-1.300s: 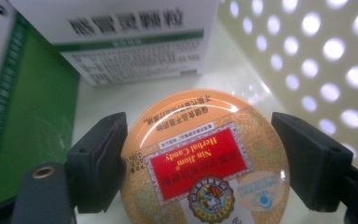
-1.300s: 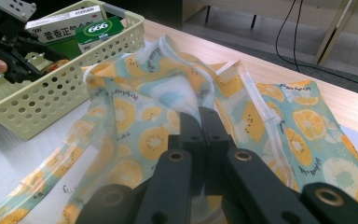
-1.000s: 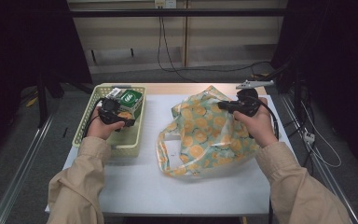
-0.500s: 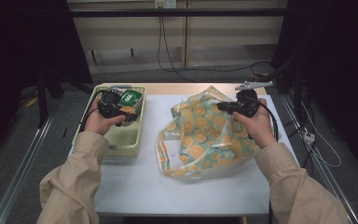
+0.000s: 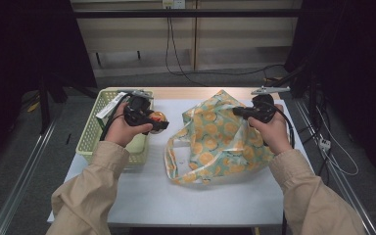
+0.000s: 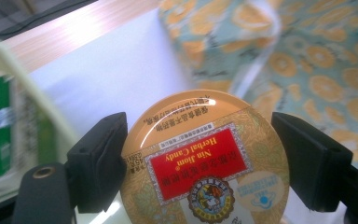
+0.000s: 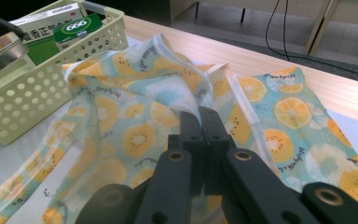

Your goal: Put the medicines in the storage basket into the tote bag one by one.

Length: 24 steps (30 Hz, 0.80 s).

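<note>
Basket [image 5: 92,142] at nine o'clock on table [image 5: 176,196], boxes [image 7: 51,28] inside. Bag [image 5: 215,142] at centre, toward three o'clock. Tin [image 5: 156,117] between jaws, just beside basket, toward bag.

Counts on the table
One candy tin [image 6: 204,163], one fruit-print bag [image 5: 220,142], one basket [image 5: 94,139], two boxes [image 7: 51,21] inside it

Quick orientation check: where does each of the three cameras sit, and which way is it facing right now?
High view: above the person's side, looking forward and down on the table; both forearms, left gripper, right gripper.
Left gripper view: on the left gripper, facing its fingers clamping a candy tin, the bag beyond.
Right gripper view: on the right gripper, fingers pinching the fruit-print bag, basket behind.
Shared: the bag.
</note>
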Motion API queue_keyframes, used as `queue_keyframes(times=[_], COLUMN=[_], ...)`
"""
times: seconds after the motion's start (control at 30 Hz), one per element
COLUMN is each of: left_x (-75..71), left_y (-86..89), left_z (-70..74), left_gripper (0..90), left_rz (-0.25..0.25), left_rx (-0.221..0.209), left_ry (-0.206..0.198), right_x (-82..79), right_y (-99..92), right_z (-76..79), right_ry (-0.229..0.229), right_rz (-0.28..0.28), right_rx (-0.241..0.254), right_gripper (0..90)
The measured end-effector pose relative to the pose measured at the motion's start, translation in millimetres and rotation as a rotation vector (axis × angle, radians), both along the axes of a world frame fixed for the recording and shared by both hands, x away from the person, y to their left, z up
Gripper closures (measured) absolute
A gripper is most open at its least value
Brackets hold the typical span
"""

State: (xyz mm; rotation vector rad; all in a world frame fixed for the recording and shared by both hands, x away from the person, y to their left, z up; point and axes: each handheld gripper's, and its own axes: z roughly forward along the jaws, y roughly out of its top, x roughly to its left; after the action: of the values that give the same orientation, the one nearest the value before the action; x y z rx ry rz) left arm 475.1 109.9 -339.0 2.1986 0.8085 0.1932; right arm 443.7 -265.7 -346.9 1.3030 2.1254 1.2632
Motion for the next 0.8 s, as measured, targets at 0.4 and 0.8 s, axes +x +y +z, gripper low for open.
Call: queue_keyframes(times=[0.4, 0.8], left_x=[-6.4, -7.3], left_y=[-45.2, -86.9], left_z=[0.8, -6.5], left_gripper=[21.1, 21.1], left_rz=[-0.073, -0.121], left_rx=[-0.039, -0.058], left_ry=[-0.003, 0.001], right_x=[8.5, 9.7], right_y=[-16.8, -31.5], right_z=[-26.4, -27.6], right_ry=[0.031, 0.033], right_rz=[-0.056, -0.097], right_rx=[0.014, 0.033], right_gripper=[90.0, 90.0])
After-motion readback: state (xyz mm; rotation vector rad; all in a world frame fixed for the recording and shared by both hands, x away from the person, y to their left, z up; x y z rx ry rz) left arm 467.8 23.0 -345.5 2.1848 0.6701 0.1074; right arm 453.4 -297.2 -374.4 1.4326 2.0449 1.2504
